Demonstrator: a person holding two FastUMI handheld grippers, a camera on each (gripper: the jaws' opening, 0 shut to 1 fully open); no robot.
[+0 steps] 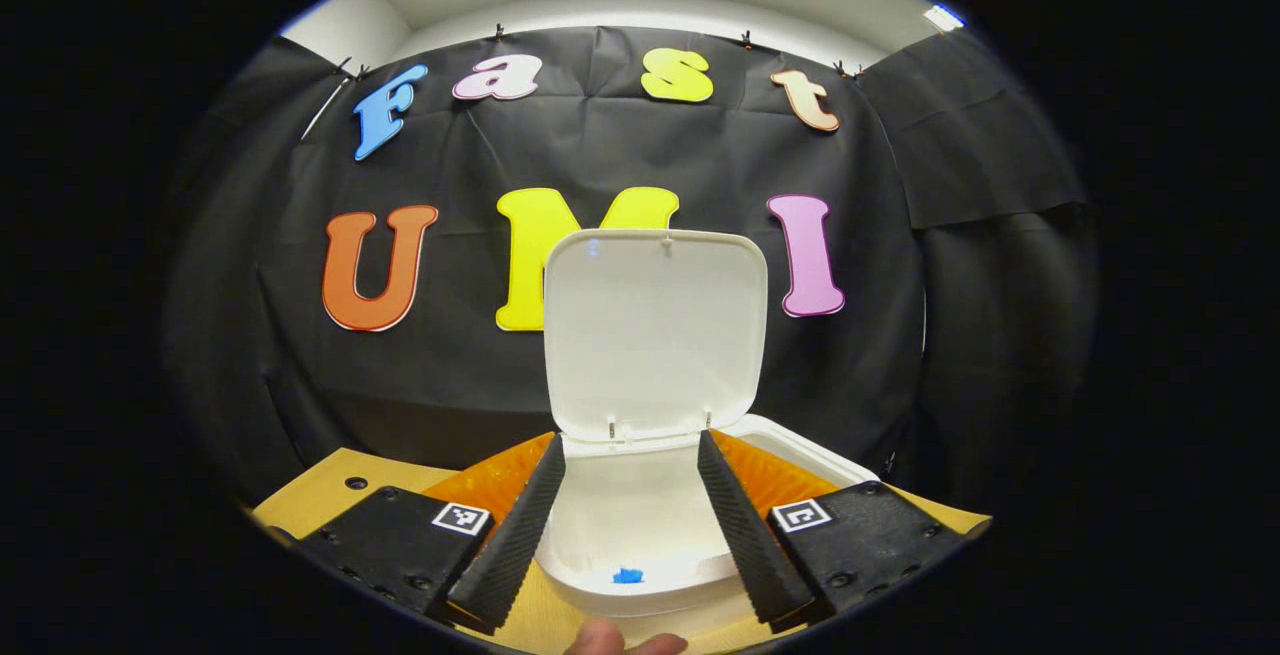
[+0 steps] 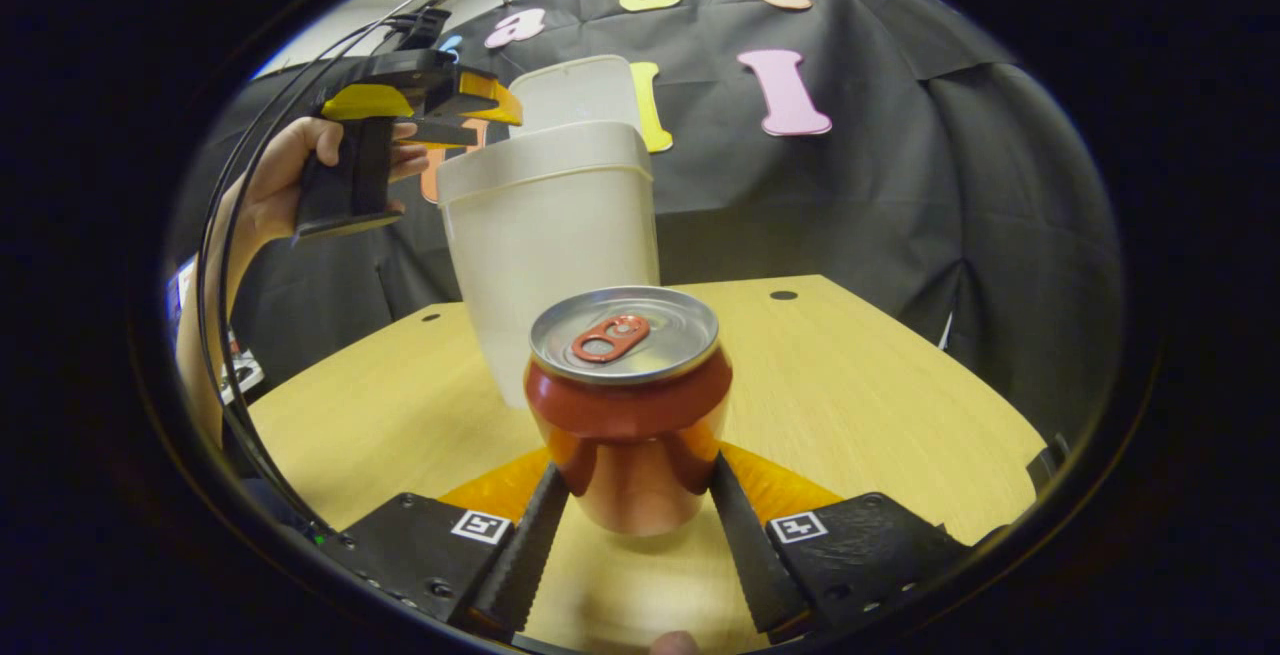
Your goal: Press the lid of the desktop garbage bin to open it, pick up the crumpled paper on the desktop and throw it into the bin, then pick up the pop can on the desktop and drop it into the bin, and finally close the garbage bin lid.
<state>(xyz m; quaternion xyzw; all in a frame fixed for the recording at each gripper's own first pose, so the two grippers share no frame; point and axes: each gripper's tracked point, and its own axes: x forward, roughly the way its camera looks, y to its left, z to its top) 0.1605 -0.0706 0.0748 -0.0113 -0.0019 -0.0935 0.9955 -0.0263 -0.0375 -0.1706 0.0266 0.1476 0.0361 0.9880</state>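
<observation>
Wooden desktop [image 2: 860, 385]: right gripper [image 2: 640, 515] fingers clasp the red pop can [image 2: 630, 405], upright, no readable label. Behind it stands the white bin [image 2: 550, 235], lid [image 1: 655, 335] raised. Left gripper [image 1: 628, 525] spread wide above the bin's mouth.

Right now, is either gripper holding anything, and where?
Right gripper holds the pop can by its lower body. Left gripper holds nothing.
</observation>
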